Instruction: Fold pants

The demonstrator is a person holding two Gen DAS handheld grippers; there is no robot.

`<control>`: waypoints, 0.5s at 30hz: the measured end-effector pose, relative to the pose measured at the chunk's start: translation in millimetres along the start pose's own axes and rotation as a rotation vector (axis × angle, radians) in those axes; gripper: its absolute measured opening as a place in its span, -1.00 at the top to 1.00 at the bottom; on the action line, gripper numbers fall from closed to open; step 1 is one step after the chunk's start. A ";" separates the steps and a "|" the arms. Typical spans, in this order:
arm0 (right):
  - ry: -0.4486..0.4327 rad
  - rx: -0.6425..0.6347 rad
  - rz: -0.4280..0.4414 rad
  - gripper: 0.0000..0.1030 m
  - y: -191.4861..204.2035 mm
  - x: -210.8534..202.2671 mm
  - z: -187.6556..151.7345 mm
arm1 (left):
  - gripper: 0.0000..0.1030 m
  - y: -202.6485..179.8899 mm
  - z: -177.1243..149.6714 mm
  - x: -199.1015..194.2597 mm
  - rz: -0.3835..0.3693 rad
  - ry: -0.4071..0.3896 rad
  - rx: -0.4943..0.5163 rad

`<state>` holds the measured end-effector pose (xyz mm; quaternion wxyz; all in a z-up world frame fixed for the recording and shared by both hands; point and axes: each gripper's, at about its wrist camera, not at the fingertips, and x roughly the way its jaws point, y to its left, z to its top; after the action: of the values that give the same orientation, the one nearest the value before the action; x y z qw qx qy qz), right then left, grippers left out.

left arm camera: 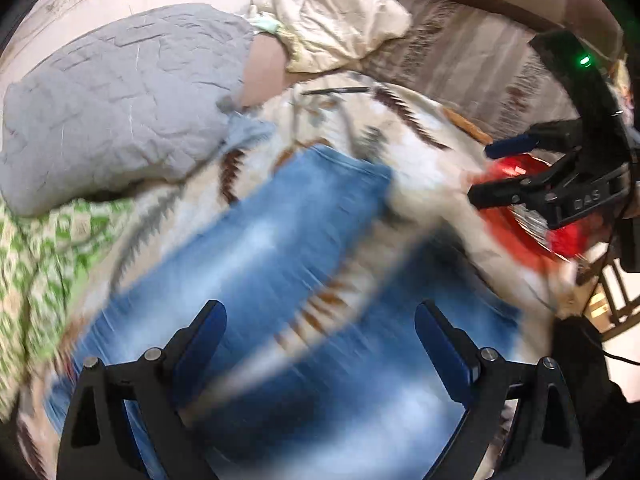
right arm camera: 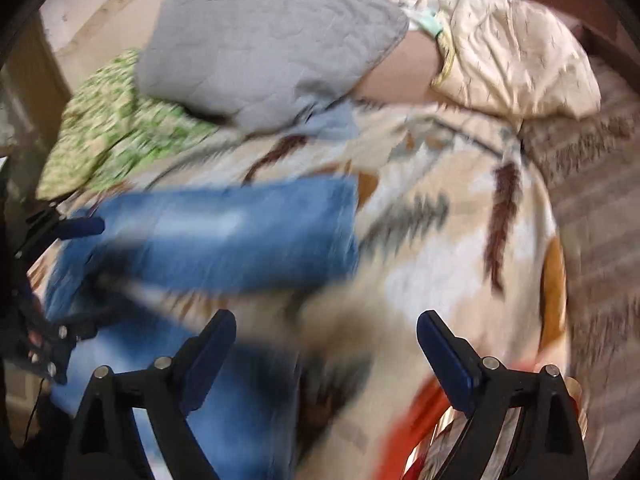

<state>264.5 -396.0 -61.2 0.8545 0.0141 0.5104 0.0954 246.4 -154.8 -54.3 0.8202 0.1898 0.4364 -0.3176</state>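
Left gripper [left arm camera: 320, 344] and right gripper [right arm camera: 326, 352] both stood wide, nothing between the fingers. Jeans [left arm camera: 296, 216] lay spread on the patterned blanket [right arm camera: 440, 216] below and ahead of the fingertips, probably released to settle flat.

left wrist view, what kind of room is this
Most likely a bedroom, on a bed: blue jeans lie on a patterned blanket, with a grey quilted pillow and a cream pillow behind them.
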 end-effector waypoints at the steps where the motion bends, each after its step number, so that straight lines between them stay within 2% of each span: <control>1: 0.014 0.007 0.018 -0.81 0.7 -2.3 -15.3 | -0.85 -8.5 -10.3 -5.4 -0.005 0.005 0.002; 4: 0.066 0.029 0.070 -0.81 -1.0 -0.7 -56.6 | -0.85 -55.9 -52.6 -21.9 -0.023 0.013 0.091; 7: 0.126 0.066 0.117 -0.75 -1.2 16.9 -82.4 | -0.85 -96.0 -88.0 -19.9 0.006 0.040 0.262; 10: 0.179 0.083 0.125 -0.69 2.3 42.8 -94.5 | -0.85 -117.5 -111.0 0.7 0.050 0.083 0.408; 11: 0.193 0.092 0.130 -0.59 2.9 51.5 -97.7 | -0.85 -118.8 -115.5 8.4 0.071 0.099 0.430; 12: 0.197 0.094 0.121 -0.57 3.8 58.8 -99.9 | -0.85 -119.5 -117.1 21.4 0.099 0.123 0.445; 13: 0.186 0.076 0.096 -0.50 8.7 61.8 -101.3 | -0.78 -118.7 -118.5 26.4 0.103 0.135 0.446; 14: 0.177 0.049 0.092 0.09 14.8 62.5 -102.0 | -0.53 -118.7 -118.7 32.0 0.088 0.144 0.442; 15: 0.176 0.040 0.124 0.52 18.5 62.7 -102.4 | -0.39 -119.0 -120.0 34.6 0.047 0.148 0.441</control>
<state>201.0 -374.3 -162.5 0.7984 0.0541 0.5834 0.1390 107.7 -182.9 -153.0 0.7317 0.3972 0.4110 -0.3713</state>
